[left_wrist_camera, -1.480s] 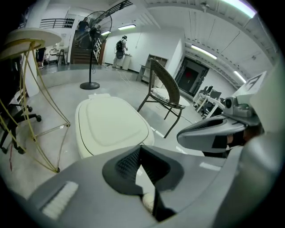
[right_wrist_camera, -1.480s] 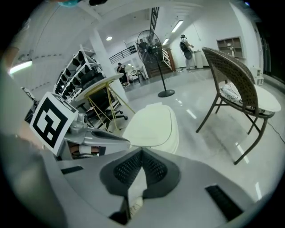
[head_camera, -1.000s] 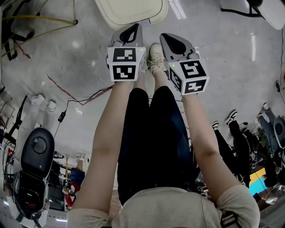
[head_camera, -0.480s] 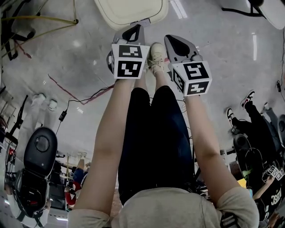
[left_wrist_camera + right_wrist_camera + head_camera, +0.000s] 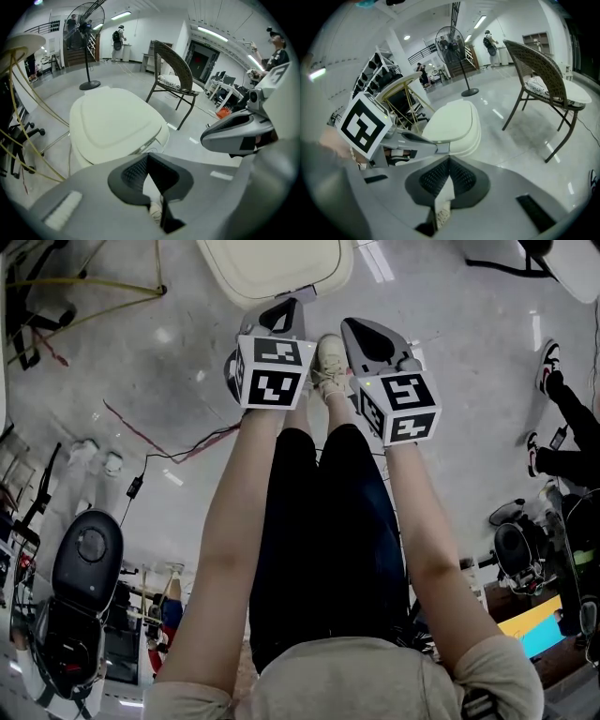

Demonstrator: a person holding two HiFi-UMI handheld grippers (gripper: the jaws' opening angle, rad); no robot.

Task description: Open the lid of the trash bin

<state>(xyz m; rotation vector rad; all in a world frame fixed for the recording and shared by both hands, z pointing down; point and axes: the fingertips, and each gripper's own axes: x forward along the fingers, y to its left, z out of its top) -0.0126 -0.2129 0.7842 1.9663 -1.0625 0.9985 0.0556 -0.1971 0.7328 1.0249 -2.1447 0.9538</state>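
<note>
Grippers (image 5: 284, 304) (image 5: 359, 329) outstretched toward trash bin (image 5: 272, 263).

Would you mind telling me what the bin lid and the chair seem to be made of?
Bin lid: likely moulded plastic, cream, smooth with a soft sheen and rounded edges. Chair: back looks like woven wicker or rattan, its weave visible; the thin dark legs are probably metal.

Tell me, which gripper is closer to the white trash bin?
Left. The left gripper points at the trash bin from just short of its near edge; the right gripper is farther back, off to its right.
</note>
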